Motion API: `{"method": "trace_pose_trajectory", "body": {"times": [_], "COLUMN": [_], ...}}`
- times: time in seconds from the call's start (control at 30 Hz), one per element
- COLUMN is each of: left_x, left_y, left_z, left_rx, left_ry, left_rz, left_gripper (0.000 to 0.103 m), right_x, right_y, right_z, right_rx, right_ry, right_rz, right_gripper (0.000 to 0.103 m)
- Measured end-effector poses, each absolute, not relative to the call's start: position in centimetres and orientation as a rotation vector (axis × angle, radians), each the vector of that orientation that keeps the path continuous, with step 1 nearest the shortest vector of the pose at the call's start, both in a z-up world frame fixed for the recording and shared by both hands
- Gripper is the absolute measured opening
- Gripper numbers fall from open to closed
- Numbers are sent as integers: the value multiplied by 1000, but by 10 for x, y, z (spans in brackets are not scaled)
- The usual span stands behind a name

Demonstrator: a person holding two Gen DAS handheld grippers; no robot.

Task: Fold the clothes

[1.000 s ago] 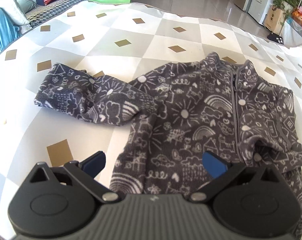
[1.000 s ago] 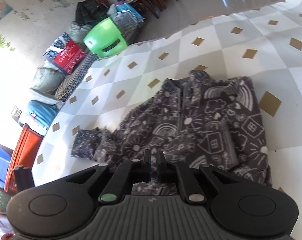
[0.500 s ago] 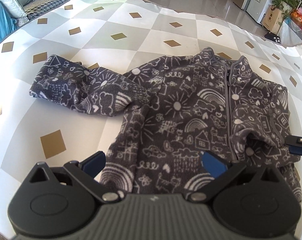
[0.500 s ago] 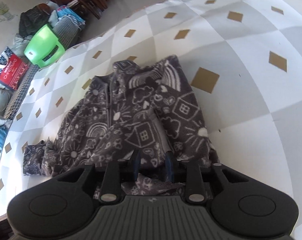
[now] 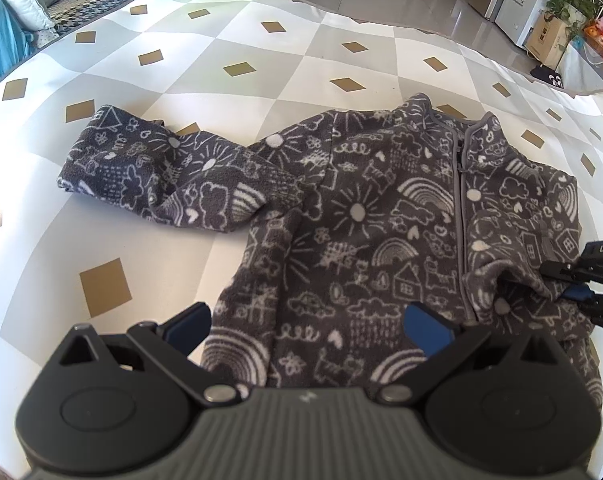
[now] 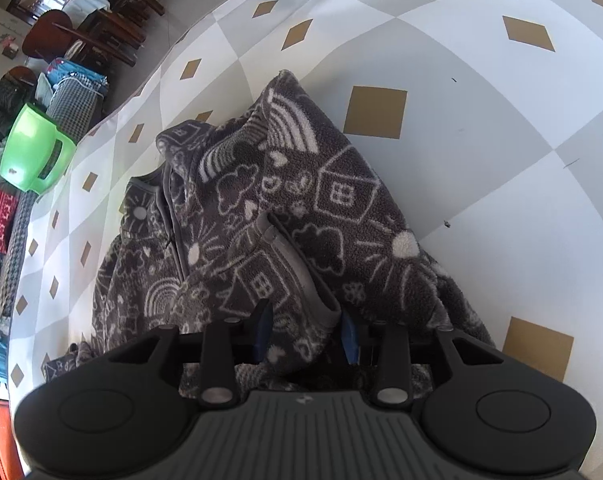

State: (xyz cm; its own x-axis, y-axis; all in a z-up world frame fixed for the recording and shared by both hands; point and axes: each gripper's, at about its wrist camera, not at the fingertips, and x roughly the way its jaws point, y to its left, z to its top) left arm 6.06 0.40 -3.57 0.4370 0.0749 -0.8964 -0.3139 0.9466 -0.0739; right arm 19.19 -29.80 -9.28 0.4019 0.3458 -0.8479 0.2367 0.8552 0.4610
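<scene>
Jacket (image 5: 361, 240), grey doodle-print fleece, lies front-up on the checked tablecloth (image 5: 261, 52), one sleeve out flat, the other already folded across the chest. Your right gripper (image 6: 306, 330) is closing on that folded sleeve's cuff, fleece between the jaws, not yet clamped. Left gripper (image 5: 307, 326) hangs spread over the hem, holding nothing; finish the pinch before lifting.

Grey doodle-print fleece jacket (image 5: 365, 224) front-up, zipped, one sleeve (image 5: 173, 176) outstretched, other folded in

The left gripper's (image 5: 307, 320) body hides the fleece jacket's (image 5: 381, 216) hem; the right gripper (image 5: 569, 284) is cut off at the picture's edge.
</scene>
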Motion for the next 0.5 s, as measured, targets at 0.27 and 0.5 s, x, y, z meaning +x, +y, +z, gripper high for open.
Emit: {"method": "trace_pose_trajectory", "body": {"times": [0.27, 0.5], "left_x": [60, 59], "left_y": [18, 37], "left_z": [-29, -19], "left_rx": [-267, -311], "left_ry": [1068, 1023], "left_rz": [278, 344], "left_gripper": [103, 103], "right_x": [184, 153], "right_y": [-277, -237], "right_z": [-45, 8], "right_rx": [624, 556], "right_ry": [1057, 968], "right_rz": [261, 550], "right_gripper": [8, 8]}}
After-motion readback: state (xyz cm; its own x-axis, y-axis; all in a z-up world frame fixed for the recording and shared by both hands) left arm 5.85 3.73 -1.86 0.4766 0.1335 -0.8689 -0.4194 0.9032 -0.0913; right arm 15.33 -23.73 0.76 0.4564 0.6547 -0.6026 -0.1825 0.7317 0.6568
